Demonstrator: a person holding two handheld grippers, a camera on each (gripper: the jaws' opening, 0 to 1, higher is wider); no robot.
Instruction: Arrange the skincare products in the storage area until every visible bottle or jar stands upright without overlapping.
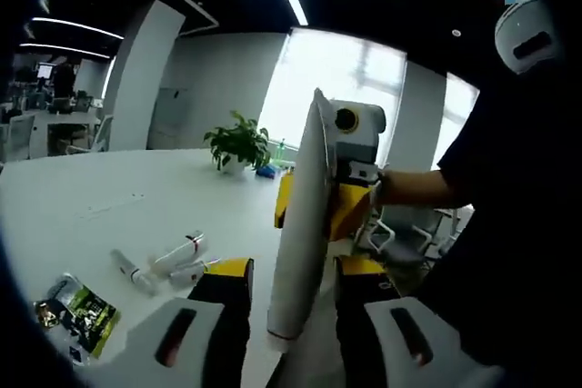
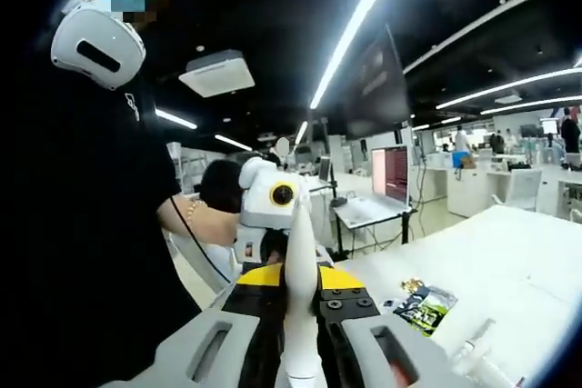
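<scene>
White table carried a green sachet at the left, then small tubes lying flat. Further right, the left gripper and the right gripper both seemed clamped on one long white tube, held above the table.

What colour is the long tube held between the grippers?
White, with a thin red band near one end; the tube shows best in the left gripper view.

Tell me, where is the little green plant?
In the left gripper view, the potted plant sits at the white table's far edge, left of the white tube by the window.
</scene>
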